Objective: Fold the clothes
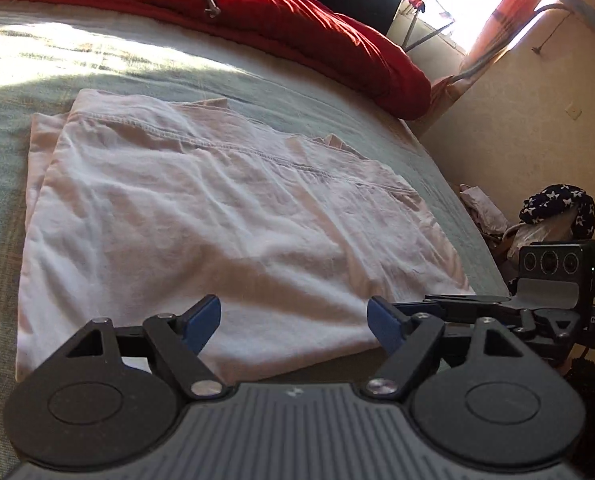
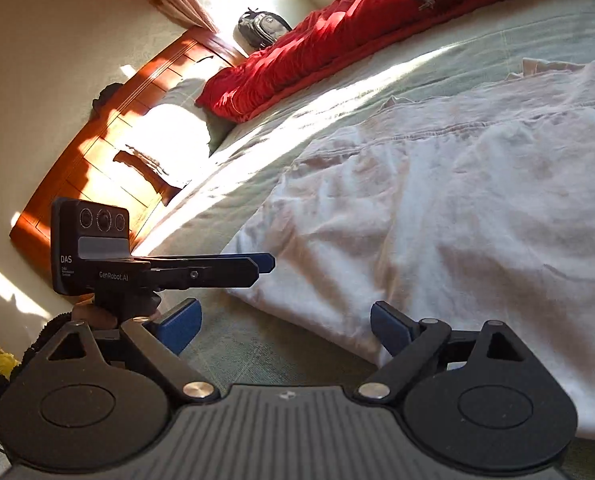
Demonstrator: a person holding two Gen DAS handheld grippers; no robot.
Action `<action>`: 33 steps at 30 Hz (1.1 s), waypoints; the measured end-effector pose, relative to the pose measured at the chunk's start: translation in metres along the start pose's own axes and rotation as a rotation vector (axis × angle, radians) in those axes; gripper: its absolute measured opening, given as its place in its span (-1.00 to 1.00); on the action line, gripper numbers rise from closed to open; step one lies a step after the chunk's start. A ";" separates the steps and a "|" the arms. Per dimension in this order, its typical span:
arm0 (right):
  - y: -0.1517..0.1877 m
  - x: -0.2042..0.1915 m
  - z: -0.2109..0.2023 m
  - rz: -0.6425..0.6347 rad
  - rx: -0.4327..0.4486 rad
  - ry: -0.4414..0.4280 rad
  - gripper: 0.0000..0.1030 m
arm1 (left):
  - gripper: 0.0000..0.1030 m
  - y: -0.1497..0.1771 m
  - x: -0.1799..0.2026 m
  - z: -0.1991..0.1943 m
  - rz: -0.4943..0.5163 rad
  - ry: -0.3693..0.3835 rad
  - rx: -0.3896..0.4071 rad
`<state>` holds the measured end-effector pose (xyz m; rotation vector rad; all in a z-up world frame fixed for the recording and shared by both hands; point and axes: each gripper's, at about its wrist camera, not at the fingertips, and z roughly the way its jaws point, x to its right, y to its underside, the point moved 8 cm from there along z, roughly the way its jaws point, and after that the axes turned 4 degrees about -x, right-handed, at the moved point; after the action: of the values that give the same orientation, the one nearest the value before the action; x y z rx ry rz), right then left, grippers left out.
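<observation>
On the bed (image 1: 1,152), a folded pale pink garment (image 1: 217,216) lies flat.
The left gripper (image 1: 295,322) hovers open above its near edge; the right gripper (image 2: 285,326) waits open just beside that edge, empty.

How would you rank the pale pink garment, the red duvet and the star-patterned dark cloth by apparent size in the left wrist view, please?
1. Pale pink garment, though it lies nearest the camera.
2. Red duvet, partly cut off by the frame, so its rank is unsure.
3. Star-patterned dark cloth, clearly smallest.
</observation>
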<state>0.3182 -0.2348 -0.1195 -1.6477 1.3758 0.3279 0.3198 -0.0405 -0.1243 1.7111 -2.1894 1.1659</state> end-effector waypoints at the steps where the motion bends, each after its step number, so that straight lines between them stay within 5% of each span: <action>1: 0.002 0.008 -0.003 0.030 0.004 0.016 0.82 | 0.56 0.005 -0.013 -0.003 -0.014 -0.046 0.004; 9: 0.025 0.049 -0.095 0.144 0.162 0.167 0.87 | 0.56 0.032 -0.044 -0.059 -0.023 -0.103 0.040; 16: 0.027 0.092 -0.129 0.250 0.293 0.269 0.93 | 0.58 0.021 -0.019 -0.034 0.011 -0.065 0.045; 19: 0.037 0.099 -0.143 0.263 0.331 0.300 0.84 | 0.58 0.030 -0.030 -0.030 0.007 -0.138 0.028; 21: 0.038 0.097 -0.156 0.233 0.351 0.353 0.43 | 0.58 0.029 -0.029 -0.040 0.009 -0.135 0.041; 24: 0.021 0.093 -0.171 0.164 0.396 0.401 0.14 | 0.58 0.016 -0.023 -0.048 0.011 -0.107 0.080; 28: -0.020 0.085 -0.155 0.099 0.406 0.383 0.12 | 0.58 -0.009 -0.012 -0.039 0.014 -0.071 0.117; 33: -0.046 0.077 -0.088 0.087 0.300 0.281 0.12 | 0.58 -0.033 0.002 0.002 0.011 -0.037 0.083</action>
<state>0.3538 -0.3545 -0.1046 -1.4240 1.6211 -0.0646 0.3479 -0.0451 -0.1084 1.7686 -2.2033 1.2546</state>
